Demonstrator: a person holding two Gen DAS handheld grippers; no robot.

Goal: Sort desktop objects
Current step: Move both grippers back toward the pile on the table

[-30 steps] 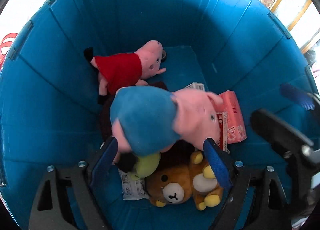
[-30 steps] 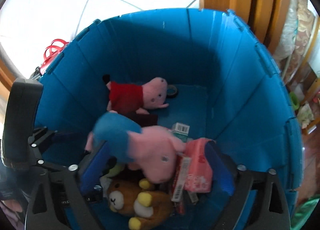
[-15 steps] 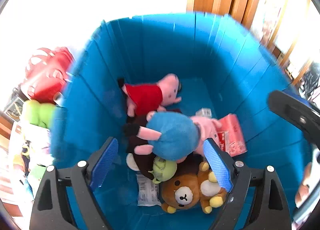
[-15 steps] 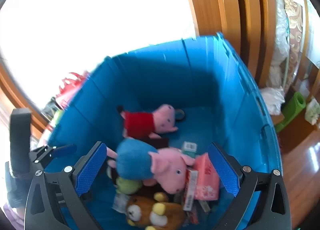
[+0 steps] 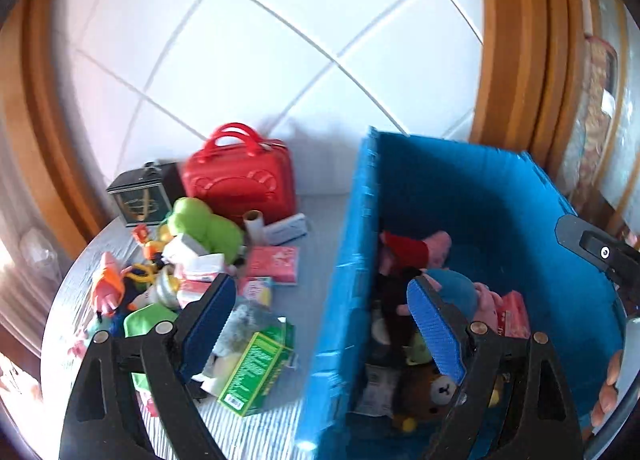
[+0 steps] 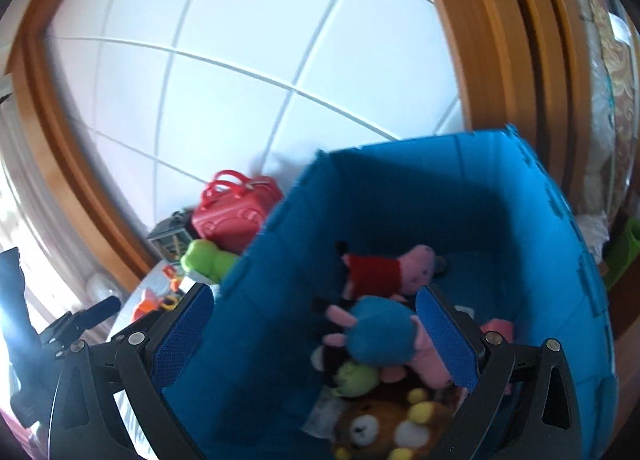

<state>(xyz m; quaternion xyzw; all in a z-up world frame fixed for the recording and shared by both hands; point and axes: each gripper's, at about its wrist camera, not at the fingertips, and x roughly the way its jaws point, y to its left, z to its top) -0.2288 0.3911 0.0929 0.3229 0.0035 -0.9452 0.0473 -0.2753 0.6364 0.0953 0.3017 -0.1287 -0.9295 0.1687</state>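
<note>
A tall blue bin point(image 5: 352, 260) holds a plush pig in a blue dress point(image 6: 380, 332), a plush pig in red point(image 6: 384, 270), a brown bear point(image 6: 384, 428) and a pink packet point(image 5: 512, 312). My left gripper point(image 5: 322, 330) is open and empty, above the bin's left wall, one finger over the table and one over the bin. Above the bin's inside, my right gripper point(image 6: 316, 340) is open and empty too. A pile of loose objects lies on the table left of the bin: a green plush point(image 5: 204, 223), a green box point(image 5: 256, 368), a pink packet point(image 5: 272, 264).
A red case point(image 5: 240, 175) and a black box point(image 5: 138, 195) stand at the back of the striped table point(image 5: 320, 219), against a white tiled wall. Wooden frames rise on both sides. The right tool point(image 5: 600, 256) and a hand's fingers point(image 5: 608, 392) show at the left view's right edge.
Both grippers have risen and drawn back out of the bin. The left view has swung left onto the table pile. The blue-dressed pig, earlier between the left fingers, now lies in the bin.
</note>
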